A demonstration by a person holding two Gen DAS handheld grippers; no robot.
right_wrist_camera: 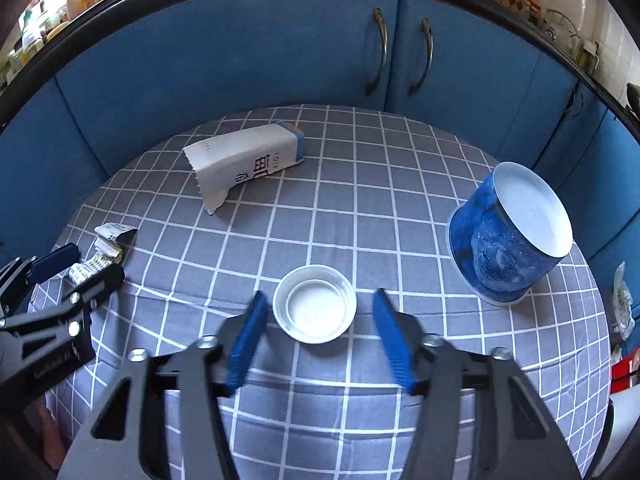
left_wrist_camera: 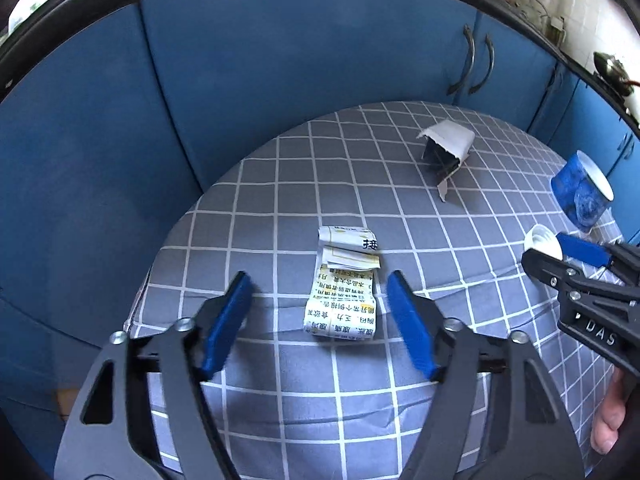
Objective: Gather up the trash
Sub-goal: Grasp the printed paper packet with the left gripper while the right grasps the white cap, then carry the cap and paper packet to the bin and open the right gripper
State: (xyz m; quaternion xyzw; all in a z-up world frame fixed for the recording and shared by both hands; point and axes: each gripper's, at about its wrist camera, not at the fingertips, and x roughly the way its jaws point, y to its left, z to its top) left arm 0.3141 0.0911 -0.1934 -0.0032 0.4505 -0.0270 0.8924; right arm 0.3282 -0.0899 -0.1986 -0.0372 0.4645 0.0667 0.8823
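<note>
Left gripper (left_wrist_camera: pixel 316 300) straddles the leaflet (left_wrist_camera: pixel 344 284), pads clear of it; right gripper (right_wrist_camera: pixel 318 316) likewise brackets the lid (right_wrist_camera: pixel 315 309), gripping nothing.

Matt checked cloth (right_wrist_camera: pixel 360 200) (slightly creased); crumpled printed paper (left_wrist_camera: pixel 344 288); glossy white plastic lid (right_wrist_camera: pixel 315 309); smooth paper cup (right_wrist_camera: pixel 508 236).

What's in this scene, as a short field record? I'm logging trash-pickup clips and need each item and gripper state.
surface: round table, grey checked cloth
left gripper: open, straddling folded printed paper
right gripper: open, straddling white lid
white carton: lying on its side, far side of table
blue paper cup: tipped over, mouth towards camera
background: blue cabinet doors
</note>
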